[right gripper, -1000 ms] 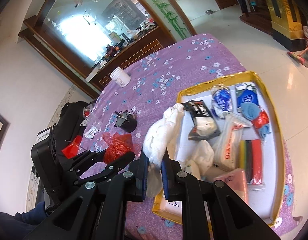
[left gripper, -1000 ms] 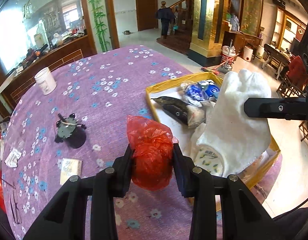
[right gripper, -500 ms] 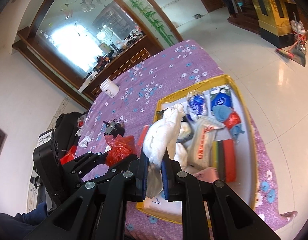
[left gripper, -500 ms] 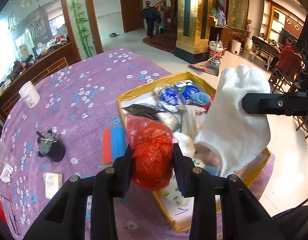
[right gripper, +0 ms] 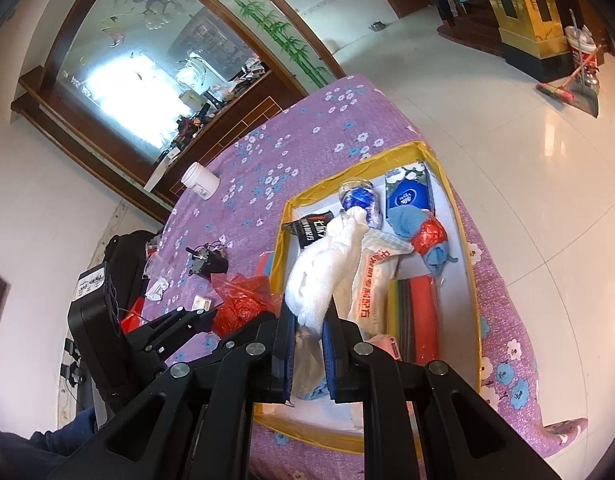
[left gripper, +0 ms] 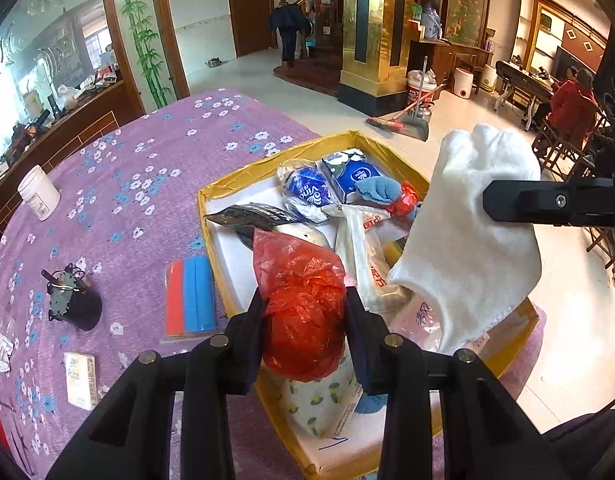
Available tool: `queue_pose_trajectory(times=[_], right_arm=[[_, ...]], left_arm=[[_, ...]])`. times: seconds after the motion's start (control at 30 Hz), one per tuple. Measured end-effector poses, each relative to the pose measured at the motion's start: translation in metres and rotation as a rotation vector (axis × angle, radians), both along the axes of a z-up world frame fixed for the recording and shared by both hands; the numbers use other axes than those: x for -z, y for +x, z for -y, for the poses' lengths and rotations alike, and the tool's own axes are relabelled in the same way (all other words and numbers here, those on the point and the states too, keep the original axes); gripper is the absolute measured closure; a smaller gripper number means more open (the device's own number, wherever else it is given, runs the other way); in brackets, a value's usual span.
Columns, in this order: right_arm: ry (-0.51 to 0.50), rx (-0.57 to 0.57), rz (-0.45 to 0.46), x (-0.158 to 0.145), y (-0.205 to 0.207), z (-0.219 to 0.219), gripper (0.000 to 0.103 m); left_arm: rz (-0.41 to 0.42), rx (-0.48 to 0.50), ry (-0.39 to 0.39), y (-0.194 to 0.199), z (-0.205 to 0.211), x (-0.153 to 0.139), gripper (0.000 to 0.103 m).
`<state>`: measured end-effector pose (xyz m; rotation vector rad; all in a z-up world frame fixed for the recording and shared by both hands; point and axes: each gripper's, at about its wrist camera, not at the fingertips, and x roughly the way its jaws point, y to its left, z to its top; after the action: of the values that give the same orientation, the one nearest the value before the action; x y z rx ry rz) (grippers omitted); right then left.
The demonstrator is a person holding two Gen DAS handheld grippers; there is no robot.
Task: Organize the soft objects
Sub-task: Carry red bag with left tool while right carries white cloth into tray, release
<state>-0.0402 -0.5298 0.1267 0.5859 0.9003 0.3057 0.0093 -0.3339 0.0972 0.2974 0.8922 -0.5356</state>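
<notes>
Nearest, the left gripper (left gripper: 305, 316) clamps a crumpled red plastic bag (left gripper: 303, 304) above the near end of the yellow-rimmed box (left gripper: 243, 178), while the right gripper (right gripper: 309, 334) pinches a white towel (right gripper: 327, 268) that hangs over the same box. Inside lie a floral tissue pack (left gripper: 321, 400), a long white packet (left gripper: 361, 256), a black pouch (left gripper: 255, 216), blue tissue packs (left gripper: 357, 176) and a blue cloth (left gripper: 379, 192). Just beside the box on the purple flowered table (left gripper: 147, 152) lies a red-and-blue pack (left gripper: 189, 294); farther off stands a white jar (left gripper: 39, 192). Beyond, a broom (left gripper: 399, 118) rests on the tiled floor (left gripper: 243, 76).
</notes>
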Motion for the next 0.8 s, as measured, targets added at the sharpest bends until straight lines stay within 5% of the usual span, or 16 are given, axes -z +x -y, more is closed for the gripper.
queue_pose_trajectory(times=[0.8], right_arm=[[-0.059,-0.028,-0.095,0.052,0.057,-0.009,0.090]], left_arm=[[-0.074,-0.047,0.022,0.038,0.014,0.035,0.068]])
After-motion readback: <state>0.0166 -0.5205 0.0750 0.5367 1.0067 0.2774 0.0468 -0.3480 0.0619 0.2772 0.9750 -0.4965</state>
